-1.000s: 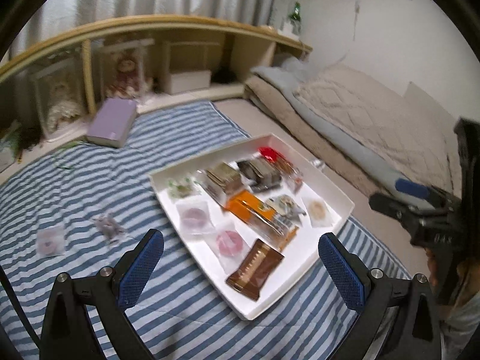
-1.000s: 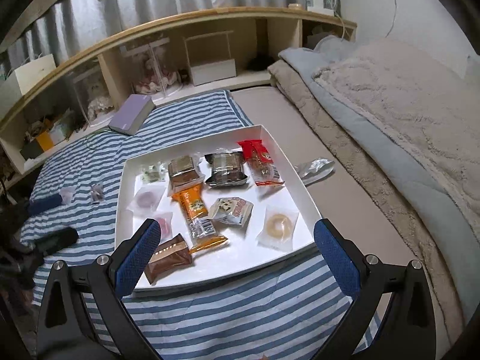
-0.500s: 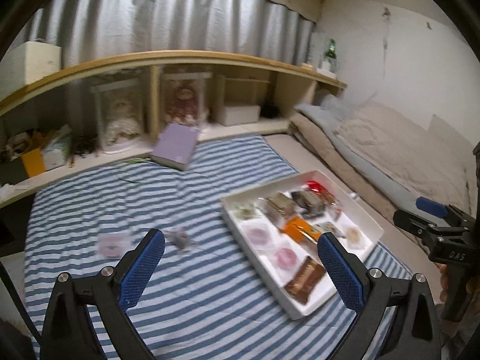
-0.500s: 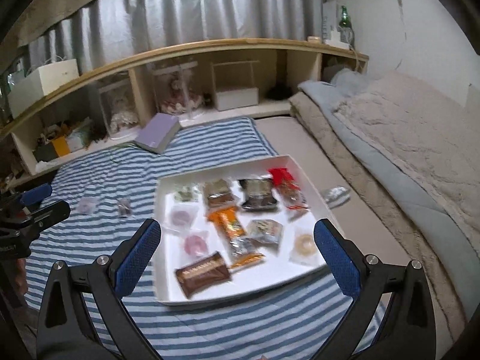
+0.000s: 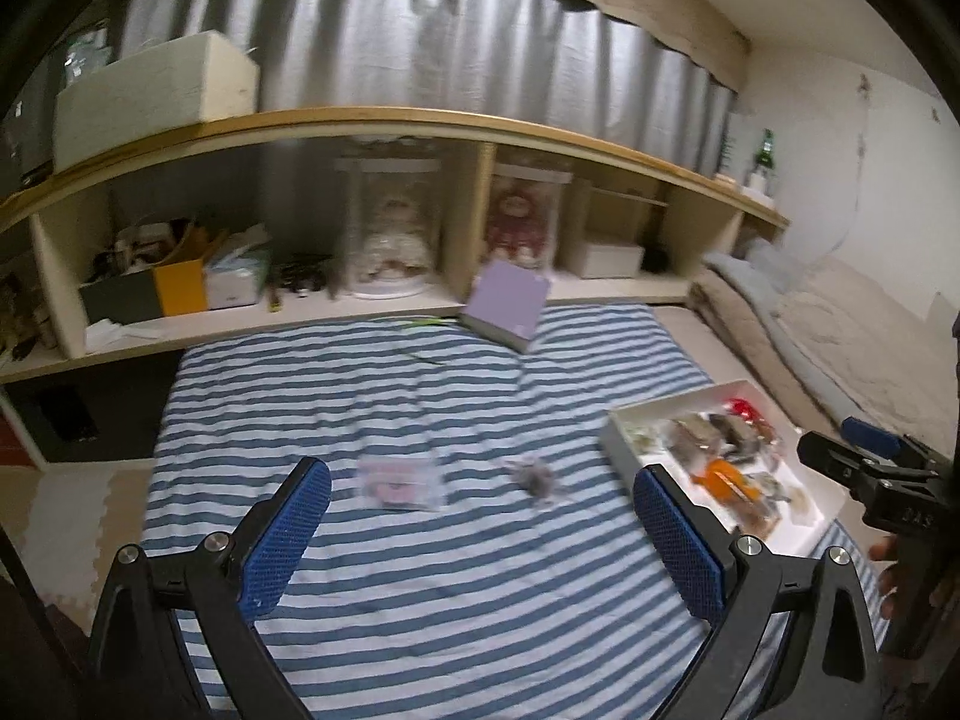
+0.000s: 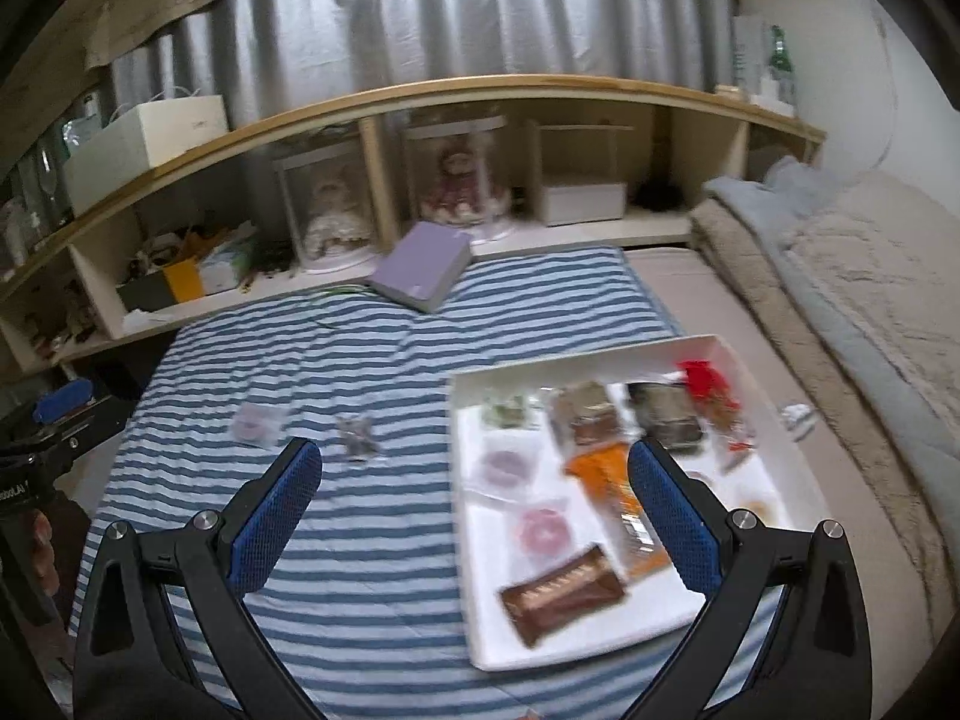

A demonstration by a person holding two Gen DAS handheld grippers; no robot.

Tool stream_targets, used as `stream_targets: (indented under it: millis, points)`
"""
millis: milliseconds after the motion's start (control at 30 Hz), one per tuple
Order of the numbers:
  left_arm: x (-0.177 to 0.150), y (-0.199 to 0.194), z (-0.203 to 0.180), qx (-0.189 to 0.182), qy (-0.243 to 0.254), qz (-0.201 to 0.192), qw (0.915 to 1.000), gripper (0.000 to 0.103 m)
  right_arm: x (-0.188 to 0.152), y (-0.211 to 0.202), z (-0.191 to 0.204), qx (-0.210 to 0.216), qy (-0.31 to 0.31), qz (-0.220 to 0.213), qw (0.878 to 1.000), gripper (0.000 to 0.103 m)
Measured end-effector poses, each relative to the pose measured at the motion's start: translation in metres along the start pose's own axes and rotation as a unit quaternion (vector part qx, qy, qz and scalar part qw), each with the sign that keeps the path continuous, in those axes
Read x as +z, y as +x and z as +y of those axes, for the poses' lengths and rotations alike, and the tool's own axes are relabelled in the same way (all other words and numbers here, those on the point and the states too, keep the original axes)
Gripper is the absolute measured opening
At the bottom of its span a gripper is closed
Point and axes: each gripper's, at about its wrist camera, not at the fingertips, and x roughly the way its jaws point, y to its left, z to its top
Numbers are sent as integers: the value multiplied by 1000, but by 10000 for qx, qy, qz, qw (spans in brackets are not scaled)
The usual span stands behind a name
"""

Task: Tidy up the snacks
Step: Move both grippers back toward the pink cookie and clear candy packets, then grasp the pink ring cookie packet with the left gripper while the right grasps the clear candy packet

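Both grippers hang above a blue-and-white striped blanket with their blue-padded jaws spread wide and nothing between them. The left gripper faces two loose snacks lying on the stripes: a clear packet with a pink round sweet and, to its right and apart from it, a small dark crinkled wrapper; both are blurred. The right gripper sits over the left edge of a white tray, which rests on the blanket to the right of those two loose snacks. Inside the tray lie a brown chocolate bar nearest the camera, a pink round sweet in clear wrap, an orange packet, a red-wrapped snack at the far right corner, and several darker packets along the far side. A lilac book leans at the blanket's far edge against a low wooden shelf.
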Motion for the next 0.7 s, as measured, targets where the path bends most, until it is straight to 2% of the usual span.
stream_targets:
  millis: [233, 400, 567, 700]
  points:
    - [-8, 23, 42, 188, -354, 154, 9991, 94, 1, 56, 41, 280, 13, 285, 9992, 103]
    - [-15, 72, 54, 112, -671, 436, 9967, 88, -4, 100, 57, 445, 68, 463, 9979, 103]
    - [-20, 134, 57, 12, -922, 714, 9932, 86, -14, 148, 71, 571, -95, 791, 9952, 89]
    - [-24, 186, 54, 112, -785, 923, 9926, 85, -21, 183, 76, 666, -121, 980, 9929, 80]
